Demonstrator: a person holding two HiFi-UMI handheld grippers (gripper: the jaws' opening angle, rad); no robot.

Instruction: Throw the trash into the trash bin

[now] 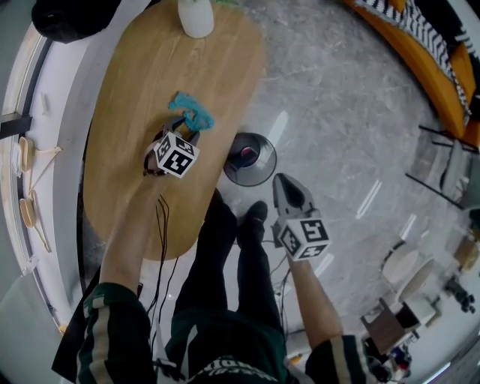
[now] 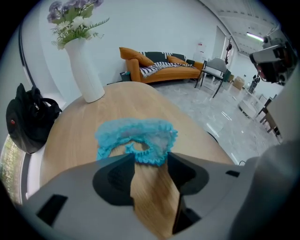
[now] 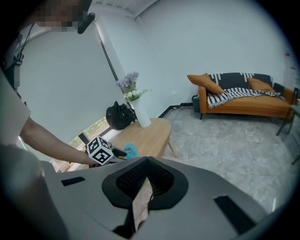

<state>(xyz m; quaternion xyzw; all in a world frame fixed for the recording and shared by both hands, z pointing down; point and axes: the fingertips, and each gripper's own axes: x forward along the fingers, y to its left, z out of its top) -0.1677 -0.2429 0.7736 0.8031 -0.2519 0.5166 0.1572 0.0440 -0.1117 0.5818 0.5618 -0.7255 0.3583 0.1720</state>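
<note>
A crumpled blue hair net lies on the oval wooden table, near its right edge. My left gripper points steeply down at it with jaws open; the net's near frill lies between the fingertips, and the pads do not press on it. A round dark trash bin stands on the floor just right of the table. My right gripper hovers over the floor beside the bin, jaws shut on nothing. In the right gripper view the net shows beside the left gripper's marker cube.
A white vase with flowers stands at the table's far end, and a black bag lies beyond it. An orange sofa lines the far wall. The person's legs stand between table and bin.
</note>
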